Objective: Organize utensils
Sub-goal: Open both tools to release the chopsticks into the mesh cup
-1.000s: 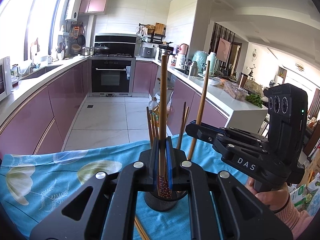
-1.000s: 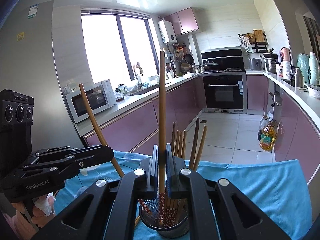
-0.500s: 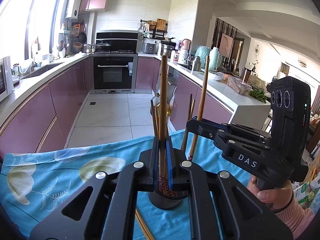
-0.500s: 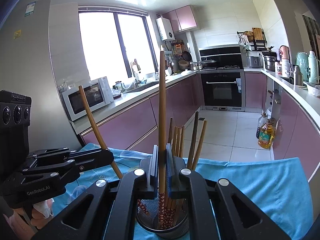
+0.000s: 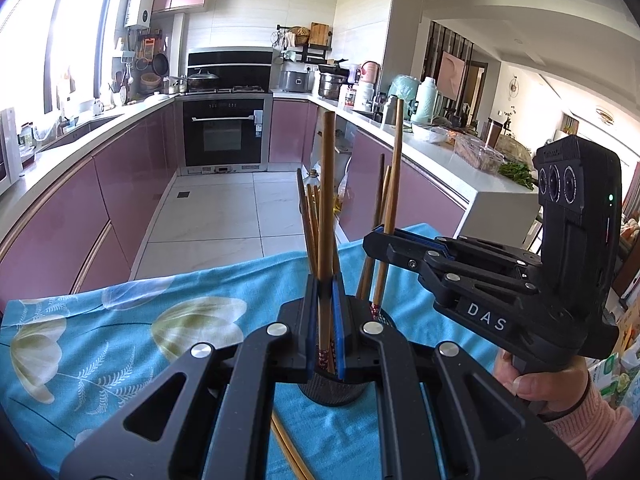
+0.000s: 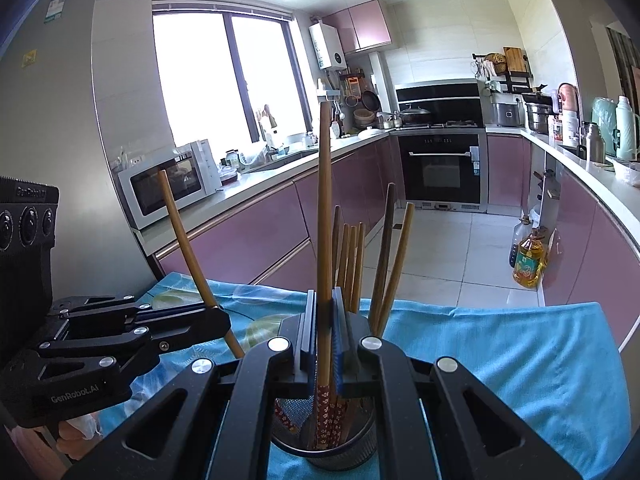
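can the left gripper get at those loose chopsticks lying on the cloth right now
Probably not yet: the left gripper is shut on a chopstick over the holder, so its jaws are occupied; the loose chopsticks lie beneath it.

Left hand-held gripper (image 5: 325,320) and its chopstick (image 5: 327,216) lower toward holder (image 5: 332,390).

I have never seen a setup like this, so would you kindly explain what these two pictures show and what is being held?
No robot here: a person holds one hand-held gripper in each hand, and a fisheye camera on each looks along its fingers. In the left wrist view the left hand-held gripper is shut on a chopstick; the right hand-held gripper shows beside it. In the right wrist view the right one is shut on another chopstick. Both chopsticks point into a mesh holder with more chopsticks, standing on a blue floral cloth. A further chopstick lies on the cloth.
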Tool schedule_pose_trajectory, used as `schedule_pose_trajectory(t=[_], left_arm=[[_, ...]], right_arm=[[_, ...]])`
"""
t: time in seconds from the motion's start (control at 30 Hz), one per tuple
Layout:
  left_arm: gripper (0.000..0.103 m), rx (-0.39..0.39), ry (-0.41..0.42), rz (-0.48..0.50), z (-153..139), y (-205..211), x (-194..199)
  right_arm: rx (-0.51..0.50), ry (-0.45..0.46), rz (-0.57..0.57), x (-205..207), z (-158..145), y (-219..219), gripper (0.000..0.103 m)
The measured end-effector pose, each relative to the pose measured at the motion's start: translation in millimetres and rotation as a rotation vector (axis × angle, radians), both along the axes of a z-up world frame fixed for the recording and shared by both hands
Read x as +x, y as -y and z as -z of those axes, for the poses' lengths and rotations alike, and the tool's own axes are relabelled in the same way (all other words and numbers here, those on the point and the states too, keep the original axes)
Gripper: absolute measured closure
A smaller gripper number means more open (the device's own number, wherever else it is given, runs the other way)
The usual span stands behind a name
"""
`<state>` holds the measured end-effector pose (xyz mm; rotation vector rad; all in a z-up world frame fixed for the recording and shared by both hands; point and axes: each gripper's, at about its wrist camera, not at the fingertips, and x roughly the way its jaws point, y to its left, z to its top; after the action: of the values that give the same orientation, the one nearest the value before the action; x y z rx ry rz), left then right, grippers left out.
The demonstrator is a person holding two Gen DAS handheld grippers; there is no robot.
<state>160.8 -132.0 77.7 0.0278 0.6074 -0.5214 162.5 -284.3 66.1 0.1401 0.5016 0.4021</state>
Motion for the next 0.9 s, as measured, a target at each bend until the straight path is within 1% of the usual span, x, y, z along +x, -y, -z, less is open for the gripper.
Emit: schedule_pose_trajectory(t=[0.3,0.67,0.9], left_arm=[[0.095,0.019,-0.031,0.0,16,-1,4],[0.095,0.047,-0.073,0.023,31,2,13],[0.095,0.047,-0.101,0.03,42,5,23]], right_arm=[[-0.003,-0.026,0.004,4,11,3,0.097],[-0.016,-0.07,0.002,9,23,1,0.097],[-0.024,-0.078,0.023,9,25,2,0.096]])
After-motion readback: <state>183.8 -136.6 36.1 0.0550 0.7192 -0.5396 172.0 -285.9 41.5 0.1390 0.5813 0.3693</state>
